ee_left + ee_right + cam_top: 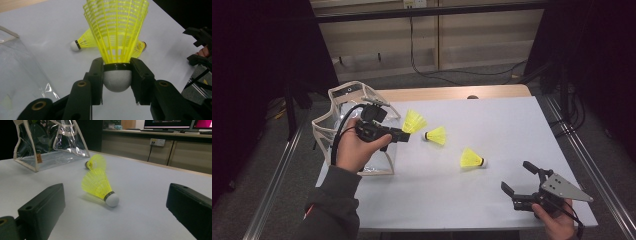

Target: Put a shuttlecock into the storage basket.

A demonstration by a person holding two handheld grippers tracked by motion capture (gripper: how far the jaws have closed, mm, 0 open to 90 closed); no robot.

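One shuttlecock (116,37) is clamped by its cork in your left gripper (404,135) beside the clear bag (332,125) at the table's left edge, two shuttlecocks lie mid-table, and your right gripper (518,178) gapes empty near the front right corner.

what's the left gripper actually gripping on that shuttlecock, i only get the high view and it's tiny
Observer: The left gripper has its jaws clamped on the black band of the held shuttlecock, just above the white cork.
Operator: skirt crushed at all
Observer: No, the yellow skirt fans out whole beyond the jaws.
Operator: and the right one
Observer: The right gripper points at the nearest shuttlecock, which lies on its side, cork toward the camera, jaws wide open.
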